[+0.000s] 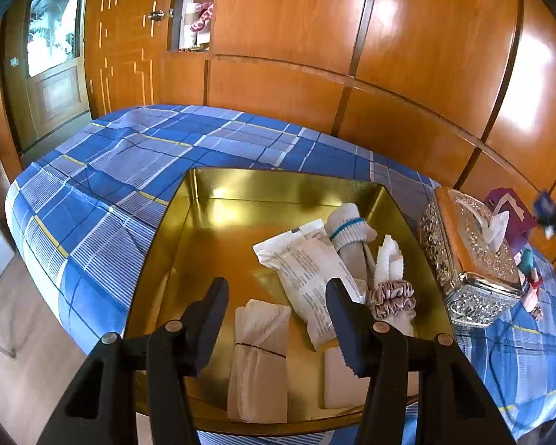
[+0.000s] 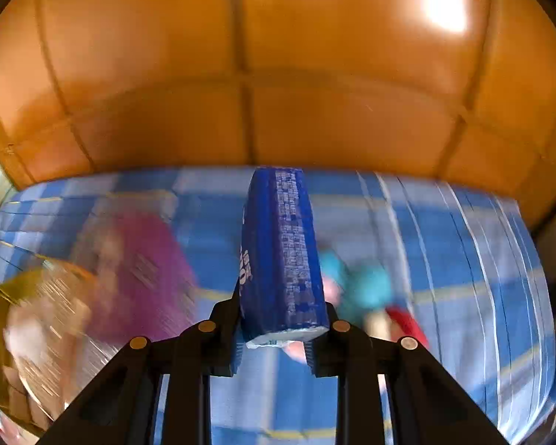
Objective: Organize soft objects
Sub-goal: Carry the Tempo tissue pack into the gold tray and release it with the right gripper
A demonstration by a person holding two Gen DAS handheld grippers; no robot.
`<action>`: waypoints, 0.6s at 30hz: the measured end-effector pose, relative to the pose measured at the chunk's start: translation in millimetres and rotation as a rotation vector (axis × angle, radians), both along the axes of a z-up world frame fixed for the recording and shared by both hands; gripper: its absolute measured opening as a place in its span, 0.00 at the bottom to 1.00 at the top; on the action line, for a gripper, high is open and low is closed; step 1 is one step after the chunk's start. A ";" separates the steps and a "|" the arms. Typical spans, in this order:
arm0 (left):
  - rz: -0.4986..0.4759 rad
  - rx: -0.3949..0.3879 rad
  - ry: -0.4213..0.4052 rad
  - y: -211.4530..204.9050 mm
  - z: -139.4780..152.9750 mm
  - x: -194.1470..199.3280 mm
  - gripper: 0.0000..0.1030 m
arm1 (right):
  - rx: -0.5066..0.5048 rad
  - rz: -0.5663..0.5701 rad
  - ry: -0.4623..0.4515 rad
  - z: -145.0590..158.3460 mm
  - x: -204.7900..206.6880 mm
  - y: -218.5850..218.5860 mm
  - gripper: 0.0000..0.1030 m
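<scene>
Overhead, the right gripper [image 2: 278,333] clamps a blue printed tissue pack [image 2: 281,259]; the left gripper [image 1: 278,315] gapes empty.

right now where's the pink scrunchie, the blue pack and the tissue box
pink scrunchie [image 1: 392,298], left wrist view, on its ruffled band
blue pack [image 2: 283,256], right wrist view, on its printed side
tissue box [image 1: 470,259], left wrist view, on its ornate top

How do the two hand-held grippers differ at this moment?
The left hand-held gripper is open and empty; the right hand-held gripper is shut on a blue packet. The left hangs over the gold tray; the right is above the checked bedspread. Both have black fingers.
</scene>
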State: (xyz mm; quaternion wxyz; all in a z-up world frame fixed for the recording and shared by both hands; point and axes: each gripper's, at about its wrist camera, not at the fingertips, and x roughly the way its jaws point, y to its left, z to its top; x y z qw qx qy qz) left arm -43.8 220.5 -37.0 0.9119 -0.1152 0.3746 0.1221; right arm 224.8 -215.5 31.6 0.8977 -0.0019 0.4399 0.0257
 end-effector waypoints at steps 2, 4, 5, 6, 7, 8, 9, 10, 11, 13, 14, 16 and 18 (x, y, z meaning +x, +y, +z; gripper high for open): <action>0.004 0.000 -0.001 1.7 0.6 -0.8 0.54 | 0.007 0.079 -0.036 17.6 7.0 30.9 0.23; 0.017 -0.001 0.000 5.8 0.1 -1.9 0.54 | 0.011 0.218 -0.062 31.4 4.5 72.8 0.23; 0.022 -0.002 0.000 7.6 -0.1 -2.5 0.54 | 0.011 0.279 -0.068 35.0 -0.2 90.6 0.23; 0.030 -0.002 -0.001 9.6 -0.2 -3.1 0.54 | 0.019 0.359 -0.070 38.2 -9.8 113.3 0.23; 0.036 -0.002 -0.003 11.6 -0.4 -3.7 0.54 | 0.026 0.430 -0.072 39.4 -19.9 131.8 0.23; 0.044 -0.003 -0.004 14.2 -0.5 -3.9 0.54 | 0.028 0.490 -0.074 39.2 -30.8 147.6 0.23; 0.050 -0.005 -0.003 15.9 -0.7 -4.1 0.54 | 0.028 0.563 -0.066 36.2 -45.7 167.1 0.23; 0.054 -0.007 -0.003 16.9 -0.9 -4.6 0.54 | 0.030 0.607 -0.056 32.5 -56.7 178.0 0.23; 0.058 -0.007 -0.005 18.0 -0.9 -5.2 0.54 | 0.035 0.652 -0.044 28.5 -69.0 189.4 0.23; 0.065 -0.005 -0.008 20.3 0.1 -5.7 0.54 | 0.046 0.764 -0.003 14.8 -98.7 213.5 0.23; 0.068 -0.004 -0.009 21.5 0.9 -6.0 0.54 | 0.047 0.802 0.014 8.8 -110.7 222.4 0.23; 0.075 0.000 -0.014 23.9 2.6 -6.7 0.54 | 0.061 0.879 0.072 -10.7 -134.6 240.4 0.24; 0.087 0.004 -0.016 27.0 4.0 -7.3 0.54 | 0.065 0.935 0.126 -31.0 -154.3 261.1 0.24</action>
